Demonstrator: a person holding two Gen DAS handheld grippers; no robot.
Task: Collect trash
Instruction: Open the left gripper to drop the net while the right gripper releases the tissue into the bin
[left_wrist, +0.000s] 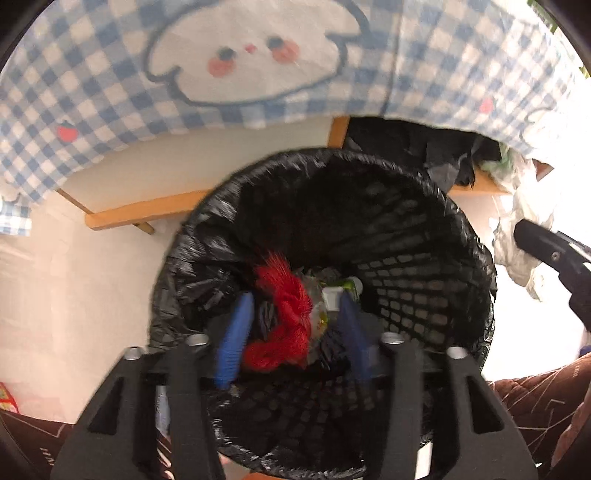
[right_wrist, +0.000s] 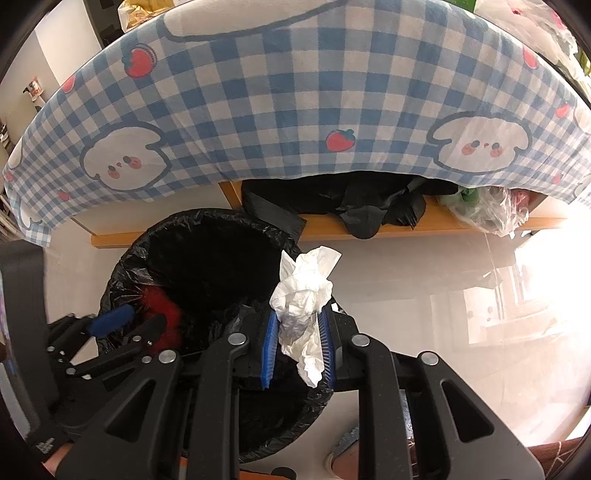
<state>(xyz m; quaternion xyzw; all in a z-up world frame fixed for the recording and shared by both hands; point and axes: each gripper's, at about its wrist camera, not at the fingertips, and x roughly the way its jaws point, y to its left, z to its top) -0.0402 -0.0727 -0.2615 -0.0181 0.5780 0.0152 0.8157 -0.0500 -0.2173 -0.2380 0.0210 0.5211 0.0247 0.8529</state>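
A black mesh trash bin (left_wrist: 369, 162) lined with a black bag stands on the floor below me. My left gripper (left_wrist: 295, 301) hangs over its mouth with the jaws open. A red yarn bundle (left_wrist: 284, 317) sits between the blue pads, loose, above some plastic wrappers deeper in the bin. In the right wrist view my right gripper (right_wrist: 298, 314) is shut on a crumpled white tissue (right_wrist: 303, 295) just over the near right rim of the bin (right_wrist: 207, 216). The left gripper's blue pad (right_wrist: 110, 319) shows at the bin's left side, beside the red bundle (right_wrist: 162, 306).
A blue checked cloth (right_wrist: 295, 110) with cartoon faces hangs over a table edge behind the bin. A wooden shelf (right_wrist: 406, 225) under it holds black bags (right_wrist: 351, 206) and a clear plastic bag (right_wrist: 495, 206). The pale glossy floor (right_wrist: 443, 295) stretches right. Brown quilted fabric (left_wrist: 535, 398) lies near.
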